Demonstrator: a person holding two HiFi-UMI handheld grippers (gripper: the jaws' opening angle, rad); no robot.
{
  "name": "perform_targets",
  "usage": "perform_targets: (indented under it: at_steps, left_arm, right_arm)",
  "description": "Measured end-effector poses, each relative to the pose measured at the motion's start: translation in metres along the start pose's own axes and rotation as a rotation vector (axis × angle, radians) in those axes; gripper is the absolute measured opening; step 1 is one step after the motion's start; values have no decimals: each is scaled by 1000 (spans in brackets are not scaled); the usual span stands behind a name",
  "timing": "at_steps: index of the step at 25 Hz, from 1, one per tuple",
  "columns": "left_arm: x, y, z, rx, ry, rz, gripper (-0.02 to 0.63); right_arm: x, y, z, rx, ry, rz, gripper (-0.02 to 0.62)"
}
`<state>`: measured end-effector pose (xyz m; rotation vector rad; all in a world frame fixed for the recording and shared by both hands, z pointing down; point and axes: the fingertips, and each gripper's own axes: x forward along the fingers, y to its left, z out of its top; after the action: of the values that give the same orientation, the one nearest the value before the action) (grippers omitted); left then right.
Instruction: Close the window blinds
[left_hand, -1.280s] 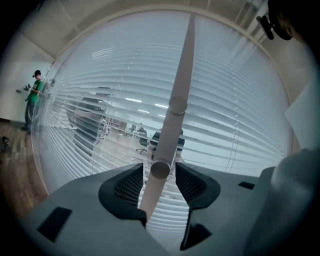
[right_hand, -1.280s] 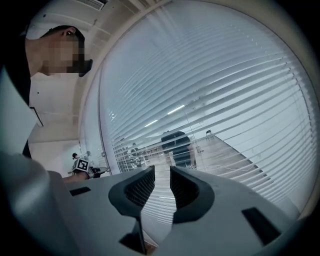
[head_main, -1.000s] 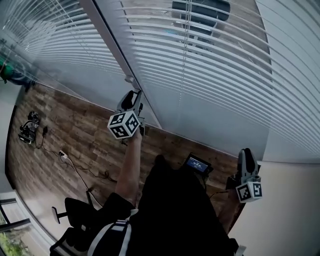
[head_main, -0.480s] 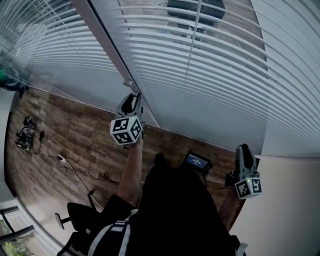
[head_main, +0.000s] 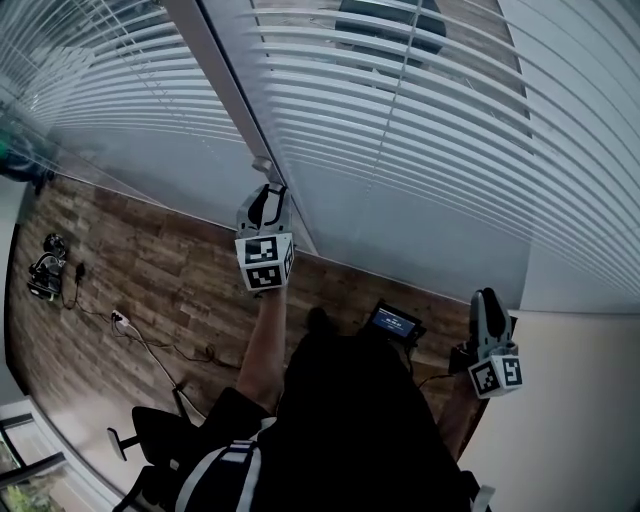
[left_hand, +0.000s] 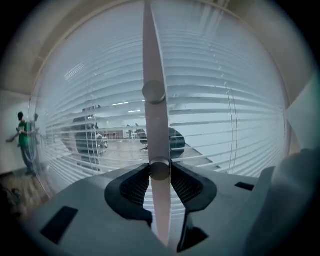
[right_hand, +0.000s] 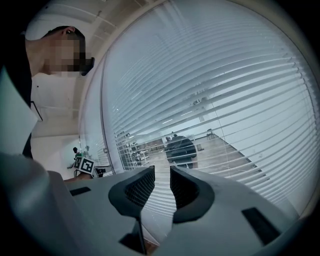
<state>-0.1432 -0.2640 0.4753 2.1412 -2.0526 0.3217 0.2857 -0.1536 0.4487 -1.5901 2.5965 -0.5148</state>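
**A:** What's at the far left?

**B:** In the head view, a wooden floor with loose cables lying across it. In the left gripper view, a person in a green top stands at the left edge.

**A:** And the left gripper?

**B:** The left gripper is raised at the end of a bare forearm, right beside the pale window post. Its marker cube faces the head camera. In its own view the fingers are closing on the tilt wand. This pale rod hangs upright in front of the slats, and its rounded lower part sits between the two dark pads, which touch it on both sides.

**A:** Where are the window blinds?

**B:** The window blinds hang straight ahead and fill the glass on both sides of the post. Their slats lie nearly flat with gaps between them, so a room with a dark chair shows through.

**A:** Further right?

**B:** A small lit screen lies on the floor near the wall. The right gripper hangs low at the person's side, well apart from the wand. In its own view the fingers are slightly apart with nothing between them, and only the slats show beyond.
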Motion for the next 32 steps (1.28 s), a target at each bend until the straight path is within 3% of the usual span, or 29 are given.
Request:
perform_targets:
  at_steps: [6, 12, 14, 17, 22, 25, 28, 32]
  left_arm:
    - [-6, 5, 4, -373, -78, -72, 151]
    - [-6, 16, 3, -579, -102, -104, 137]
    - [-5, 16, 5, -527, -88, -100, 134]
    - [-6, 13, 6, -347, -49, -74, 133]
    - [-4, 8, 6, 118, 30, 32, 133]
    - [-3, 4, 4, 314, 60, 70, 133]
    - [-3, 1, 4, 385, 71, 83, 133]
    - [-3, 2, 6, 385, 70, 78, 133]
  right_arm:
    - [-4, 3, -4, 2, -3, 3, 95]
    - [-2, 6, 0, 3, -3, -1, 95]
    - [-1, 8, 2, 1, -1, 0, 95]
    - [-1, 9, 2, -4, -1, 0, 95]
    - [1, 13, 4, -7, 3, 6, 95]
    - [2, 12, 0, -6, 4, 12, 95]
    - [3, 14, -1, -9, 4, 20, 95]
    - [4, 18, 2, -14, 3, 22, 95]
